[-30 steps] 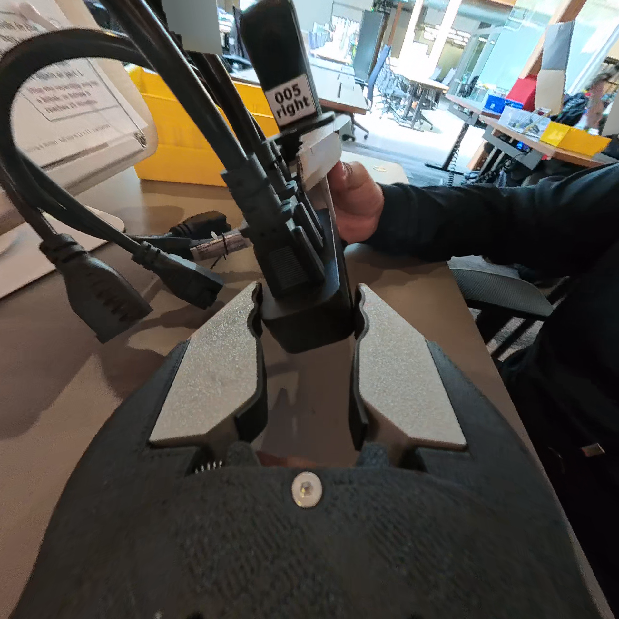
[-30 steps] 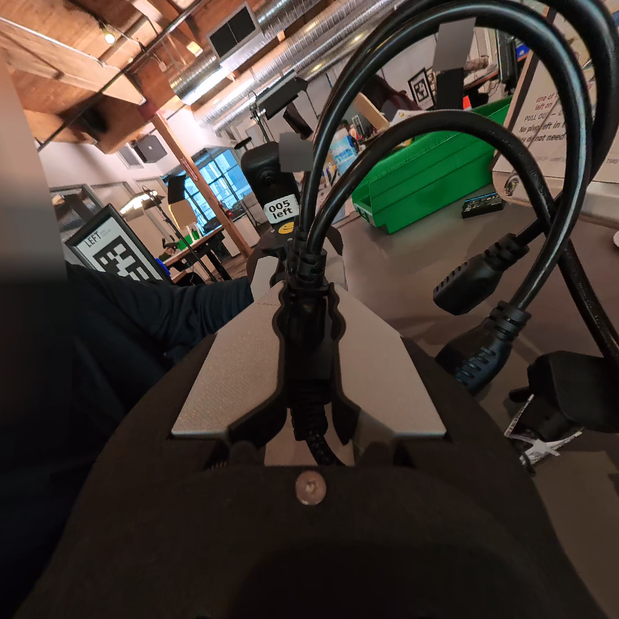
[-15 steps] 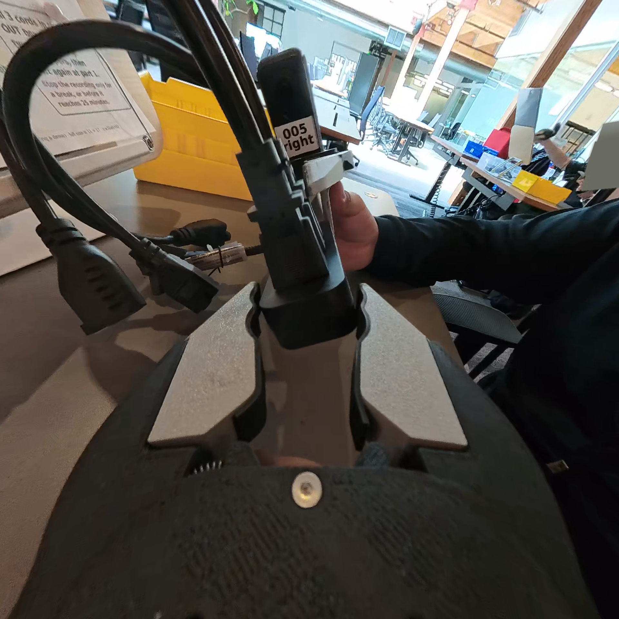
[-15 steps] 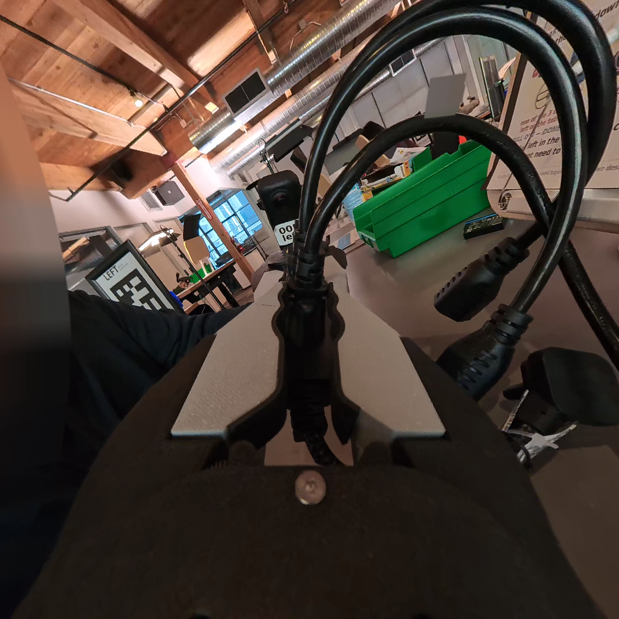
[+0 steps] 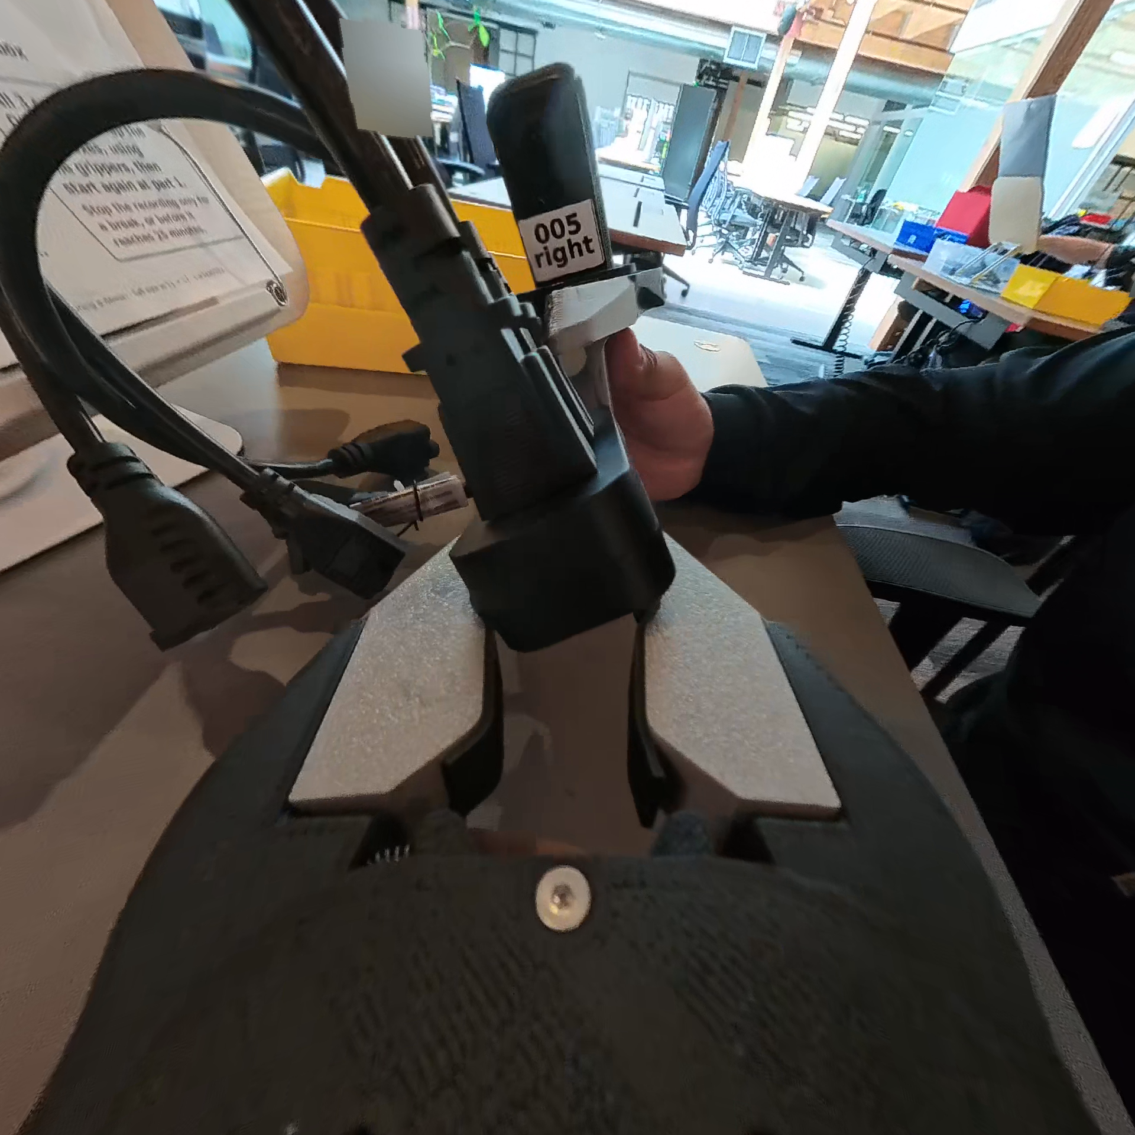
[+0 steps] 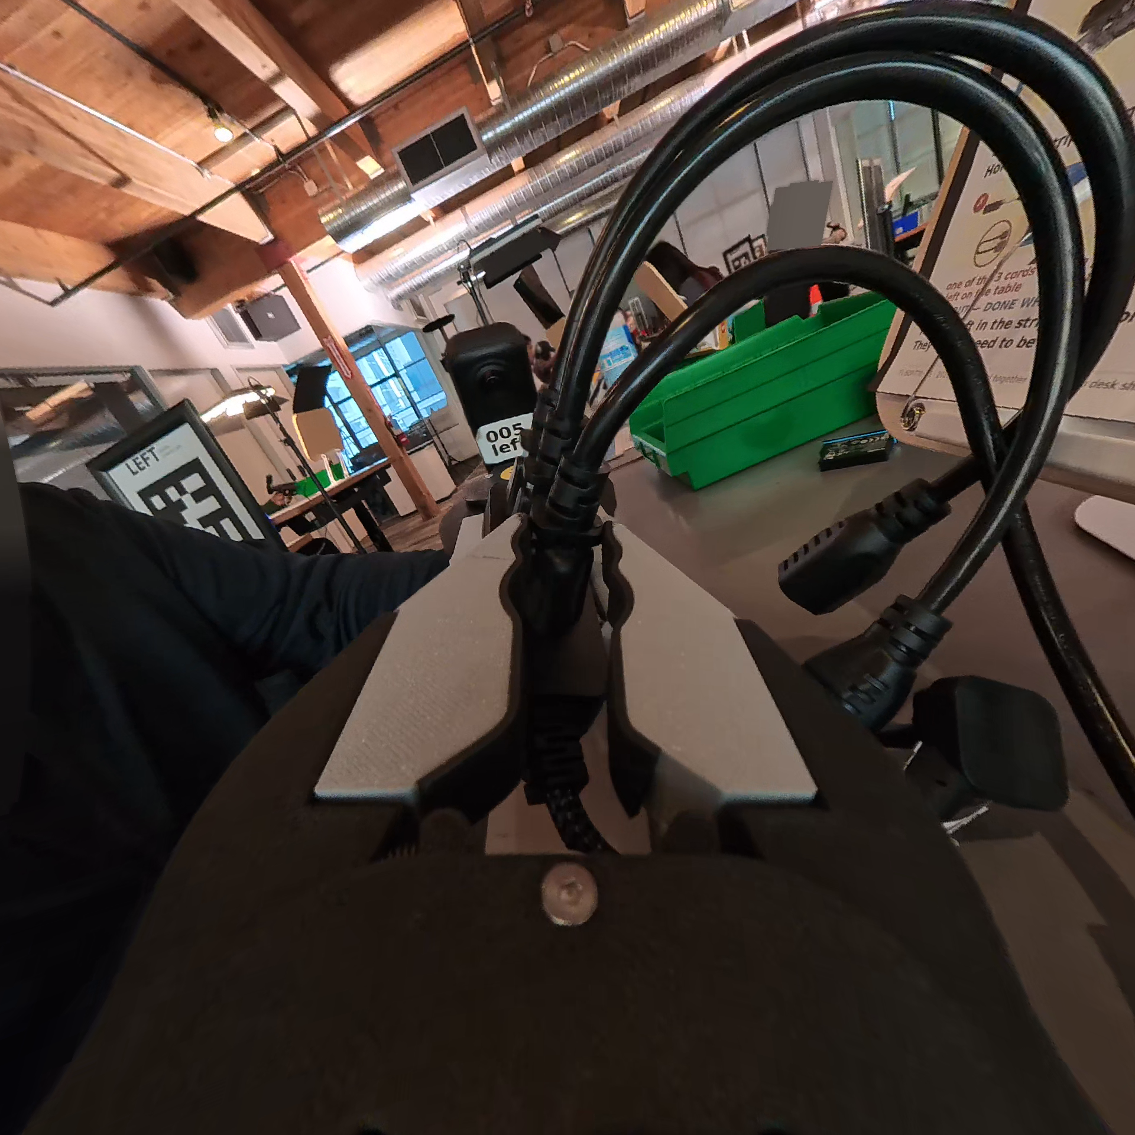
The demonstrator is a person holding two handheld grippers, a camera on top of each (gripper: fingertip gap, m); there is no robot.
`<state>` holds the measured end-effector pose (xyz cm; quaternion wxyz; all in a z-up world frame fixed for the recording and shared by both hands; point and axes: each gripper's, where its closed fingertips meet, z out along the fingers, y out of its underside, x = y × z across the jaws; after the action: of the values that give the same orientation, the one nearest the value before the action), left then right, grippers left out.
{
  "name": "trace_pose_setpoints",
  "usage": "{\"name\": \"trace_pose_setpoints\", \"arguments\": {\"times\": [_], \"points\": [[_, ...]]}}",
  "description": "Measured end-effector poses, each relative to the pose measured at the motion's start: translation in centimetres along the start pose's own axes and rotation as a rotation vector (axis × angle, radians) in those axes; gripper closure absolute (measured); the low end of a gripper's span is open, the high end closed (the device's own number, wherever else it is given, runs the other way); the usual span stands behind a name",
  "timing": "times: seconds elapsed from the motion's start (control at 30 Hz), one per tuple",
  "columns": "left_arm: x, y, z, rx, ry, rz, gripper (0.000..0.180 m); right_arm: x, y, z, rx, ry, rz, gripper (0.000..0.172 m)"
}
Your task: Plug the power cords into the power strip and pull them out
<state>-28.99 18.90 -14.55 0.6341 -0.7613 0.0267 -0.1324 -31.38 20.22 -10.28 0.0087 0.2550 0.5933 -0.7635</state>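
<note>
An open workshop with timber beams and exposed ducts surrounds a grey-brown table (image 5: 153, 706). A yellow bin (image 5: 344, 295) stands at its far side in the left wrist view; a green bin (image 6: 768, 381) shows in the right wrist view.

The black power strip (image 5: 565, 553) is held off the table, tilted, between the two tools. Its near end sits at the fingertips of the left hand-held gripper (image 5: 562, 605). The fingers (image 5: 424, 675) stand at either side of that end, but whether the pads press on it cannot be told, since the strip hides the tips.

The right hand-held gripper (image 6: 562, 553) is clenched on the strip's far end, where the braided lead (image 6: 568, 811) leaves it; both pads bear on the black body. A person's hand (image 5: 663, 424) in a dark sleeve grips that tool's handle.

Three black power cords (image 6: 798, 184) are plugged into the strip (their plugs (image 5: 491, 393) stand in a row along its face). They arch overhead, and their free connectors (image 5: 178, 565) hang just above the table. Another black plug (image 6: 995, 743) lies on the table.
</note>
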Motion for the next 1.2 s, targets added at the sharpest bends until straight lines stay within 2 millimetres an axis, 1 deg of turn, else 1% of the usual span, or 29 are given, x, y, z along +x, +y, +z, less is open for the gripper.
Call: {"name": "trace_pose_setpoints", "arguments": {"times": [0.13, 0.17, 0.23, 0.3, 0.37, 0.5, 0.63, 0.7, 0.77, 0.83, 0.97, 1.03, 1.1, 1.13, 1.17, 1.2], "points": [[-0.4, 0.1, -0.2, -0.024, -0.043, 0.072, 0.137, 0.0, 0.1, 0.0, -0.008, -0.018, 0.005, 0.151], [-0.4, 0.1, -0.4, -0.025, -0.056, 0.107, 0.139, -0.1, 0.2, 0.0, -0.013, -0.026, 0.01, 0.151], [-0.7, 0.0, -0.6, -0.019, -0.093, 0.178, 0.138, -0.1, 0.3, 0.1, -0.015, -0.028, 0.01, 0.151], [-0.7, -0.1, -0.7, -0.014, -0.107, 0.213, 0.135, -0.2, 0.3, 0.0, -0.022, -0.028, 0.005, 0.151], [-0.5, -0.6, -0.9, 0.017, -0.11, 0.227, 0.131, -0.3, 0.2, -0.1, -0.027, -0.031, 0.004, 0.151], [-0.2, -1.5, -1.1, 0.062, -0.095, 0.16, 0.129, -0.3, -0.5, -0.6, -0.01, -0.004, -0.04, 0.152], [0.0, -1.1, -0.9, 0.057, -0.031, 0.042, 0.128, -0.2, -0.6, -0.6, -0.017, 0.027, -0.08, 0.152], [0.0, -0.9, -0.8, 0.049, 0.007, -0.03, 0.125, -0.2, -0.6, -0.6, -0.021, 0.043, -0.102, 0.152], [0.3, -1.0, -0.8, 0.055, 0.048, -0.069, 0.128, -0.2, -0.6, -0.6, -0.02, 0.045, -0.112, 0.152], [0.9, -1.1, -0.8, 0.062, 0.086, -0.08, 0.139, -0.2, -0.7, -0.6, -0.017, 0.05, -0.122, 0.152], [0.7, -1.6, -1.0, 0.089, 0.031, -0.005, 0.138, -0.3, -0.9, -0.6, -0.006, 0.06, -0.141, 0.152], [0.7, -1.8, -1.0, 0.099, 0.027, -0.004, 0.137, -0.2, -0.9, -0.6, -0.001, 0.068, -0.148, 0.152], [0.9, -2.5, -1.2, 0.141, 0.05, -0.039, 0.127, -0.2, -0.9, -0.6, -0.002, 0.082, -0.166, 0.152], [0.9, -3.2, -1.5, 0.186, 0.07, -0.088, 0.121, -0.1, -0.7, -0.5, -0.015, 0.09, -0.177, 0.152], [0.9, -3.9, -2.0, 0.223, 0.094, -0.136, 0.121, -0.1, -0.4, -0.3, -0.036, 0.096, -0.191, 0.152], [0.6, -4.3, -2.3, 0.247, 0.099, -0.164, 0.125, -0.1, 0.0, -0.1, -0.058, 0.103, -0.206, 0.152]]}}
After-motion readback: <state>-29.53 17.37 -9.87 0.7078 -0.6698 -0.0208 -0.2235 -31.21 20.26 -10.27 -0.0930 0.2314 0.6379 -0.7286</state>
